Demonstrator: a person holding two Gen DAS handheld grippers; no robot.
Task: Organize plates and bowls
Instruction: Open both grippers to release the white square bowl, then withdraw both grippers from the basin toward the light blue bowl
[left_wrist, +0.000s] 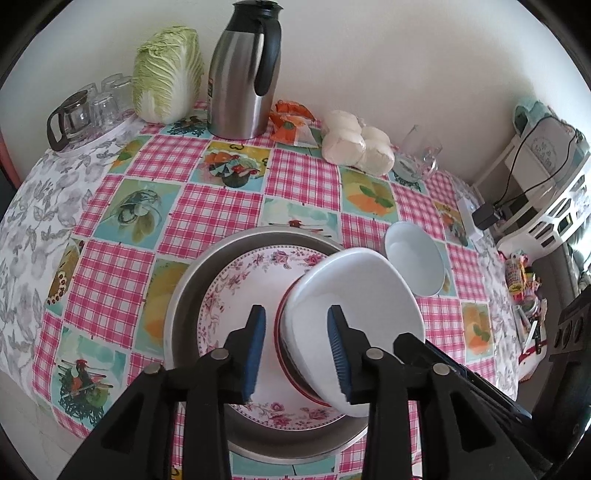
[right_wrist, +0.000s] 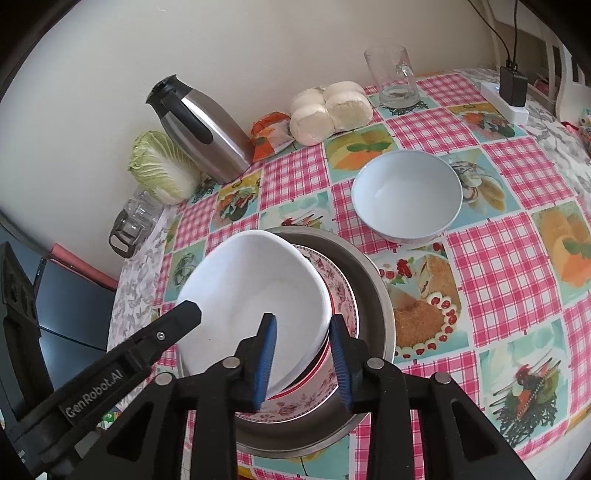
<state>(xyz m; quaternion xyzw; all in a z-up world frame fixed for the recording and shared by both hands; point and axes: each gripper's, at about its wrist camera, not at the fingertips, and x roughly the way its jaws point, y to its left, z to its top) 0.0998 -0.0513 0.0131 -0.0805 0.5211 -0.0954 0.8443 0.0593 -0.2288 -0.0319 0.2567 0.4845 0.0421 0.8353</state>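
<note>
A metal tray (left_wrist: 184, 291) (right_wrist: 376, 295) holds a pink floral plate (left_wrist: 236, 280) (right_wrist: 343, 291). On it stands a red-rimmed bowl (left_wrist: 282, 347) (right_wrist: 321, 365) with a white squarish bowl (left_wrist: 354, 295) (right_wrist: 251, 291) nested in it, tilted. My left gripper (left_wrist: 297, 354) is open, its fingers astride the left rims of both bowls. My right gripper (right_wrist: 303, 358) is open, astride their right rims. A second round white bowl (left_wrist: 415, 258) (right_wrist: 406, 195) stands alone on the tablecloth to the right of the tray.
Along the wall stand a steel thermos jug (left_wrist: 240, 74) (right_wrist: 199, 125), a cabbage (left_wrist: 166, 74) (right_wrist: 162, 170), glasses (left_wrist: 92, 107), steamed buns (left_wrist: 354, 146) (right_wrist: 328, 107) and a glass mug (left_wrist: 419, 151) (right_wrist: 395, 77). A power strip (right_wrist: 506, 99) lies at the right edge.
</note>
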